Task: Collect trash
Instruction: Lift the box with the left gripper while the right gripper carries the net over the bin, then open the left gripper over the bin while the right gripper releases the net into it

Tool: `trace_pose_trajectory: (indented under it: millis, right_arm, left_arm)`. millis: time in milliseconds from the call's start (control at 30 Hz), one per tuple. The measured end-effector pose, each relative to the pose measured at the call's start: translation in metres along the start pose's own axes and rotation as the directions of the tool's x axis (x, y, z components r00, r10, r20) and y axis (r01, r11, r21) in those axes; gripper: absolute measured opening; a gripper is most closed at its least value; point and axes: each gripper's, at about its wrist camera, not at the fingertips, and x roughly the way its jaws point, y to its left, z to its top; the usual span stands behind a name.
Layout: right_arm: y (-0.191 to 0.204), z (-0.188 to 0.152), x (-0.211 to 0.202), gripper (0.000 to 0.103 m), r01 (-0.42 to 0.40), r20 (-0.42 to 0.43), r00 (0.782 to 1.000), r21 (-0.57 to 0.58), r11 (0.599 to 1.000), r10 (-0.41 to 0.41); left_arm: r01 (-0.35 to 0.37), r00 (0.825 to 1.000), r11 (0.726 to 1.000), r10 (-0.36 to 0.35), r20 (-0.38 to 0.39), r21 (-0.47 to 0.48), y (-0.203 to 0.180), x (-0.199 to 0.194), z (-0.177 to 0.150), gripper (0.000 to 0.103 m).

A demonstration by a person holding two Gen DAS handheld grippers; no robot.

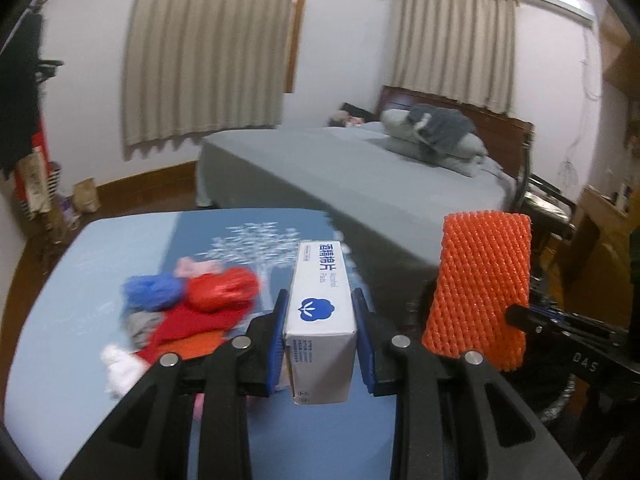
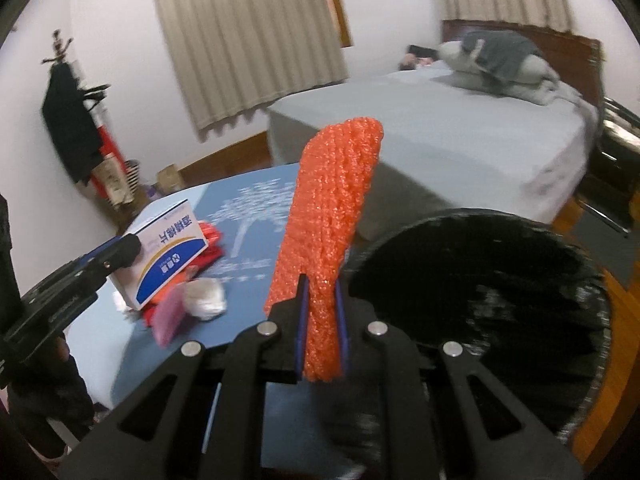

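My left gripper [image 1: 320, 332] is shut on a white and blue alcohol-pad box [image 1: 320, 304] and holds it above the blue table [image 1: 60, 300]. The box also shows in the right wrist view [image 2: 168, 248]. My right gripper [image 2: 320, 320] is shut on an orange foam net sleeve [image 2: 332, 216], held upright beside the bin; the sleeve also shows in the left wrist view [image 1: 480, 280]. A pile of trash lies on the table: red, blue and white crumpled pieces [image 1: 192, 304], also in the right wrist view [image 2: 200, 296].
A black-lined round bin [image 2: 500, 300] stands to the right of the table, just right of my right gripper. A bed [image 1: 360, 168] with grey bedding lies behind. A coat rack [image 2: 76, 120] stands by the far left wall.
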Motion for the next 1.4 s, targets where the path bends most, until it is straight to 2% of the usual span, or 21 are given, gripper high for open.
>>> trace_pose_trajectory:
  millis: [333, 633, 667, 700, 733, 767, 800, 833, 867, 1000, 1200, 1333, 1400]
  right_arm:
    - [-0.074, -0.019, -0.025, 0.012, 0.187, 0.016, 0.982, 0.085, 0.979, -0.189]
    - [-0.113, -0.028, -0.029, 0.015, 0.259, 0.010, 0.965, 0.145, 0.955, -0.263]
    - [-0.117, -0.029, -0.030, 0.015, 0.267, 0.007, 0.962, 0.153, 0.951, -0.272]
    - [-0.120, -0.031, -0.030, 0.019, 0.276, 0.004, 0.960, 0.161, 0.948, -0.280]
    - [-0.123, -0.032, -0.031, 0.022, 0.281, 0.003, 0.958, 0.169, 0.945, -0.286]
    - [-0.125, -0.031, -0.030, 0.034, 0.287, 0.003, 0.956, 0.176, 0.942, -0.292]
    - [-0.127, -0.033, -0.032, 0.047, 0.291, 0.006, 0.955, 0.183, 0.939, -0.297]
    - [-0.128, -0.034, -0.034, 0.053, 0.293, 0.011, 0.954, 0.187, 0.938, -0.300]
    - [-0.131, -0.031, -0.033, 0.063, 0.295, 0.018, 0.953, 0.191, 0.936, -0.303]
    - [-0.125, -0.030, -0.037, 0.092, 0.294, 0.058, 0.949, 0.196, 0.935, -0.311]
    - [-0.094, -0.022, -0.026, 0.096, 0.245, 0.086, 0.961, 0.179, 0.953, -0.263]
    - [-0.054, -0.017, -0.009, 0.096, 0.179, 0.125, 0.973, 0.111, 0.978, -0.193]
    - [-0.027, -0.011, 0.006, 0.096, 0.131, 0.118, 0.984, 0.044, 0.990, -0.136]
  left_arm:
    - [0.146, 0.989, 0.986, -0.143, -0.035, 0.082, -0.094, 0.038, 0.000, 0.031]
    - [0.240, 0.969, 0.965, -0.232, -0.082, 0.105, -0.145, 0.061, 0.003, 0.031]
    - [0.247, 0.967, 0.963, -0.238, -0.089, 0.107, -0.147, 0.064, 0.003, 0.033]
    - [0.254, 0.965, 0.961, -0.244, -0.096, 0.109, -0.151, 0.068, 0.004, 0.047]
    - [0.261, 0.963, 0.959, -0.251, -0.099, 0.106, -0.153, 0.069, 0.003, 0.055]
    - [0.269, 0.961, 0.958, -0.259, -0.101, 0.099, -0.154, 0.069, 0.002, 0.064]
    - [0.270, 0.960, 0.958, -0.261, -0.102, 0.094, -0.154, 0.071, 0.002, 0.065]
    - [0.267, 0.961, 0.959, -0.257, -0.104, 0.093, -0.153, 0.071, 0.002, 0.066]
    - [0.254, 0.964, 0.963, -0.244, -0.105, 0.092, -0.150, 0.071, 0.001, 0.069]
    - [0.189, 0.980, 0.980, -0.184, -0.081, 0.064, -0.124, 0.064, 0.003, 0.083]
    - [0.050, 0.998, 0.998, -0.048, -0.041, 0.039, -0.067, 0.050, 0.005, 0.093]
    - [-0.071, 0.997, 0.997, 0.071, -0.003, 0.032, -0.021, 0.040, 0.001, 0.093]
    - [-0.111, 0.994, 0.994, 0.111, -0.002, 0.026, 0.001, 0.036, -0.002, 0.093]
